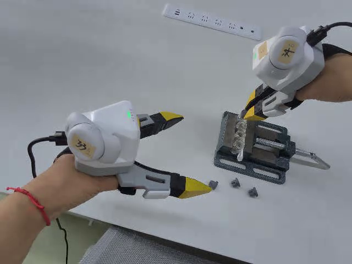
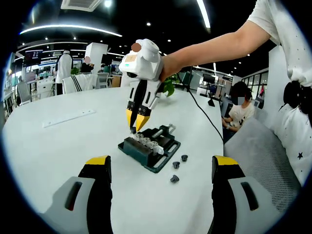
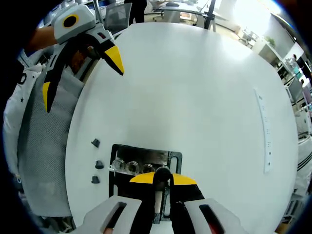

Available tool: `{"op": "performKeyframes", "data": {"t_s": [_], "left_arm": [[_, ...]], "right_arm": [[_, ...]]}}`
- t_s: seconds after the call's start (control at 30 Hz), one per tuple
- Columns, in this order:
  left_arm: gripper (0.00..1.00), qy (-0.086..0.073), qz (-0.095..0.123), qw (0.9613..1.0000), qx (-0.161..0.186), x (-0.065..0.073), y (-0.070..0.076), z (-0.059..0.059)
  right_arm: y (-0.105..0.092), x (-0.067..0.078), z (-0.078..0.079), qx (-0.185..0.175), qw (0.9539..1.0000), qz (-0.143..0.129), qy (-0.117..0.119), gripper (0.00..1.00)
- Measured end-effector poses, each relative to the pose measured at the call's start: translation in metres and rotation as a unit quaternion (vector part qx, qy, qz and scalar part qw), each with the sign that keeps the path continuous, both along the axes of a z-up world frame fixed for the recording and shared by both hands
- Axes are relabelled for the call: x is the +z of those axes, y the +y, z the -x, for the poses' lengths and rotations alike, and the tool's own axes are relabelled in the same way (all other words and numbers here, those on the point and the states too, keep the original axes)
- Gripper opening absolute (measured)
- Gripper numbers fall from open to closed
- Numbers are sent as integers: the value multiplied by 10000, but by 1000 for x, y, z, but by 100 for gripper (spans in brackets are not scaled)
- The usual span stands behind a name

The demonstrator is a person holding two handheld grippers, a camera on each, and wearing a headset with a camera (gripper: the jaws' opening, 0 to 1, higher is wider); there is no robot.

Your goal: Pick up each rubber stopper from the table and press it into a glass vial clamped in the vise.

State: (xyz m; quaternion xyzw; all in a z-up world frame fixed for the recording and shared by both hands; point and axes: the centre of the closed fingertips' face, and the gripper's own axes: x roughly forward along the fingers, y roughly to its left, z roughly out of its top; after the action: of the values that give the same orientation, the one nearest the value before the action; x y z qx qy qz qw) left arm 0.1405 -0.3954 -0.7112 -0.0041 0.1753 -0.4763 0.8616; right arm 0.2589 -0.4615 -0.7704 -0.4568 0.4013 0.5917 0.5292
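A dark vise (image 1: 264,159) (image 2: 127,146) (image 3: 174,158) holds a row of clear glass vials (image 1: 240,135) (image 2: 145,142) (image 3: 131,167). My right gripper (image 1: 247,114) (image 2: 137,123) (image 3: 162,178) hangs just above the far end of that row, shut on a dark rubber stopper (image 3: 162,173). Three grey stoppers (image 1: 235,182) (image 2: 176,165) (image 3: 99,165) lie on the white table in front of the vise. To the vise's left my left gripper (image 1: 188,153) (image 2: 161,162) is held open, with nothing between its yellow-tipped fingers (image 1: 198,188); the nearest loose stopper (image 1: 213,184) lies just off its lower tip.
A white power strip (image 1: 212,21) (image 2: 68,118) (image 3: 265,131) lies at the far side of the table. The vise's screw handle (image 1: 311,158) sticks out to the right. A grey mesh chair (image 1: 137,247) stands below the table's near edge. People sit in the office behind.
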Motion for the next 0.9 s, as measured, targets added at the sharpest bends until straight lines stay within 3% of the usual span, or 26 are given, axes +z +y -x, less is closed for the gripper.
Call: {"op": "performKeyframes", "data": {"t_s": [0.3,0.53,0.67,0.9], "left_arm": [[83,-12,-9,10000,-18,2,-2,0],[83,-15,-46,10000,-6,2,-1,1],[82,-3,-73,10000,3,1,2,2],[82,1,-62,10000,33,1,3,0]], "right_arm": [[-2,-3,-2,-55,10000,26,-38,4],[-2,-1,0,-102,9996,-3,-263,5],[-3,-1,1,146,9992,-31,-374,7],[-3,-3,1,177,9992,-38,-367,9]]}}
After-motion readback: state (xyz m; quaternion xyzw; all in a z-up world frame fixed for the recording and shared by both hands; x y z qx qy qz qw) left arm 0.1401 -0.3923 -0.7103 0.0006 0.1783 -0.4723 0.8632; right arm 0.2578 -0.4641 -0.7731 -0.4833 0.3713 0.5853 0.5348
